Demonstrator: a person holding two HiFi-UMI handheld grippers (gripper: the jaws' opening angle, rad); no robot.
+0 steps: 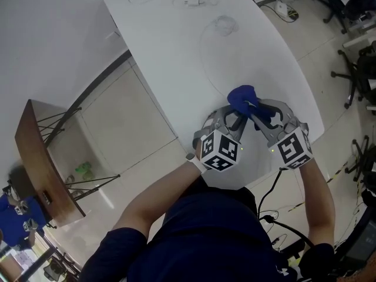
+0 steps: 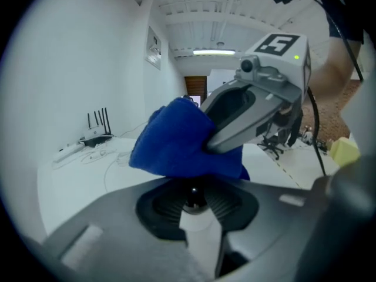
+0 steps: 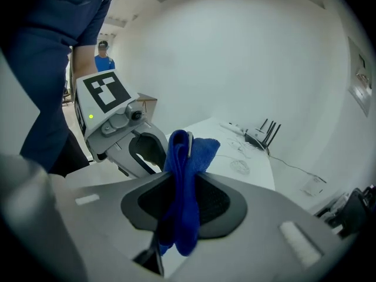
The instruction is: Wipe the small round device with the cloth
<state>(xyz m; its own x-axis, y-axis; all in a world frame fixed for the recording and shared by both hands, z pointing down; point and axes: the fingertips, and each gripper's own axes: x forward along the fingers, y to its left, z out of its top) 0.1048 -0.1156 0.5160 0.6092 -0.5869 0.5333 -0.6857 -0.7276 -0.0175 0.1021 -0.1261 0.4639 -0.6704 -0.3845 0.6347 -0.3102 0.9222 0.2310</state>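
Jaws, left gripper (image 2: pixel 195 207): pinch the small round device (image 2: pixel 192 195), steadying it.
Jaws, right gripper (image 3: pixel 176 210): clamp the cloth (image 3: pixel 187 157) for my rubbing.

Left tongs (image 2: pixel 192 200) and right tongs (image 3: pixel 181 181) angle tip toward tip (both clamped)

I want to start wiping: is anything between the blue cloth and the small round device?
Nothing visible does. The blue cloth, pinched in the right tool, hangs directly over the small dark round device gripped in the left tool.
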